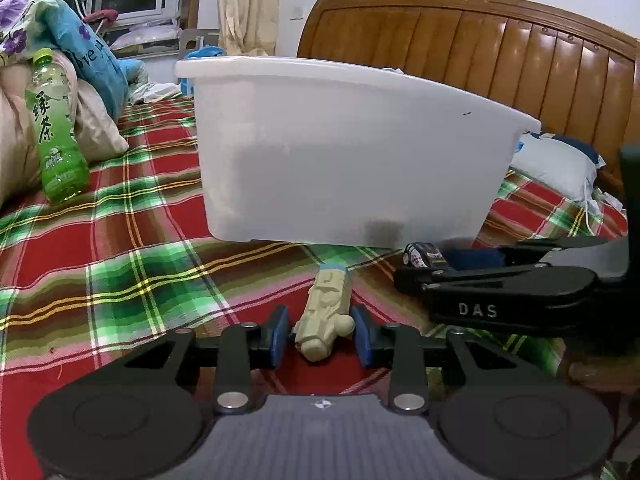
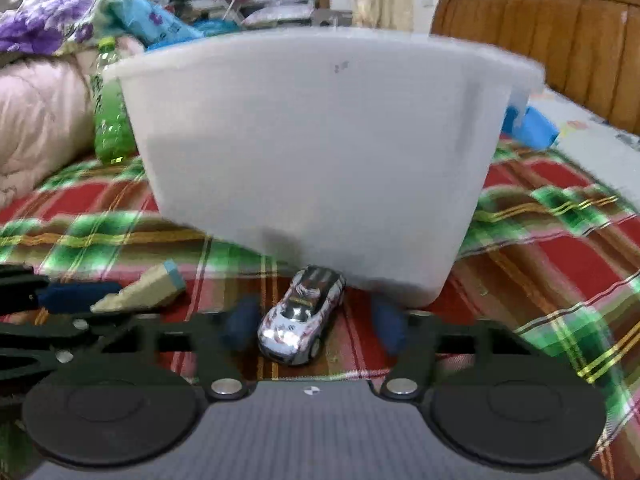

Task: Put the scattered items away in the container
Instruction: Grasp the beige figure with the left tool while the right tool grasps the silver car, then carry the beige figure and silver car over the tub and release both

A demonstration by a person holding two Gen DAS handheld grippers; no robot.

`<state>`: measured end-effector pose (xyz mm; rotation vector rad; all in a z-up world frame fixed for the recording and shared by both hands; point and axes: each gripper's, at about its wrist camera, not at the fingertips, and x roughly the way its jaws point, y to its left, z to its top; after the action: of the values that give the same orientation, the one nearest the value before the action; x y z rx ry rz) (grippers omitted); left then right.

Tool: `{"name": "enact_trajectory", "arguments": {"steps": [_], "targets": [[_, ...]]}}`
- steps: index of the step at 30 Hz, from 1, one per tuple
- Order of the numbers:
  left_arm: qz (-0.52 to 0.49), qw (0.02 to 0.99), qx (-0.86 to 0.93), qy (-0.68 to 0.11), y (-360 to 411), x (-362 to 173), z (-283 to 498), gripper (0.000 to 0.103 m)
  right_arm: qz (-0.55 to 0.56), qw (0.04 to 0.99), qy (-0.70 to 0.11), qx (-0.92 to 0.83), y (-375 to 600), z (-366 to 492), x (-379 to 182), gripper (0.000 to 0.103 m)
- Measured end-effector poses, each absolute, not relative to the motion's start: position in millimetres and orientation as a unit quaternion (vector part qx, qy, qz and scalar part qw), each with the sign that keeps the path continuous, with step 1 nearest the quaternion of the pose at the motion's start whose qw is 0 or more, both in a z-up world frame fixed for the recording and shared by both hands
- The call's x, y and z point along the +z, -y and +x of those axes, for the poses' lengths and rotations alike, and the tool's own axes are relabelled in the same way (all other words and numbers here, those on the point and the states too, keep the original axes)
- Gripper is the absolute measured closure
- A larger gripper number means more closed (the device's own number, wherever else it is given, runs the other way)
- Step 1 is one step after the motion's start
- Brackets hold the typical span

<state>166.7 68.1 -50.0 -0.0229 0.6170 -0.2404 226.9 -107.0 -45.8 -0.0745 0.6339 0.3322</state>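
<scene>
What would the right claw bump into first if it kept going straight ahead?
The toy car lying between the right claw's open fingers comes first. Just behind it stands the white bin's wall.

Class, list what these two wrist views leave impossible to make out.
- Inside of the white bin: both views, hidden by its frosted wall.
- Green bottle: right wrist view, partly behind the bin.
- Right gripper pads around the toy car: blurred, contact unclear.
- Beige toy: details too small.
</scene>
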Motion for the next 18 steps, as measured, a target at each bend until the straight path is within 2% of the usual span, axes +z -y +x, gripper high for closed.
{"name": "enact_trajectory", "arguments": {"steps": [1, 18], "targets": [[-0.011, 0.946, -0.117, -0.303, -68, -50, 166, 0.065, -0.041, 0.935, -0.309, 0.168, 108, 225, -45, 0.062], [0.012, 0.949, -0.07, -0.307, -37, -51, 119, 0.064, -0.079, 0.924, -0.303, 0.222, 135, 168, -34, 0.062]]}}
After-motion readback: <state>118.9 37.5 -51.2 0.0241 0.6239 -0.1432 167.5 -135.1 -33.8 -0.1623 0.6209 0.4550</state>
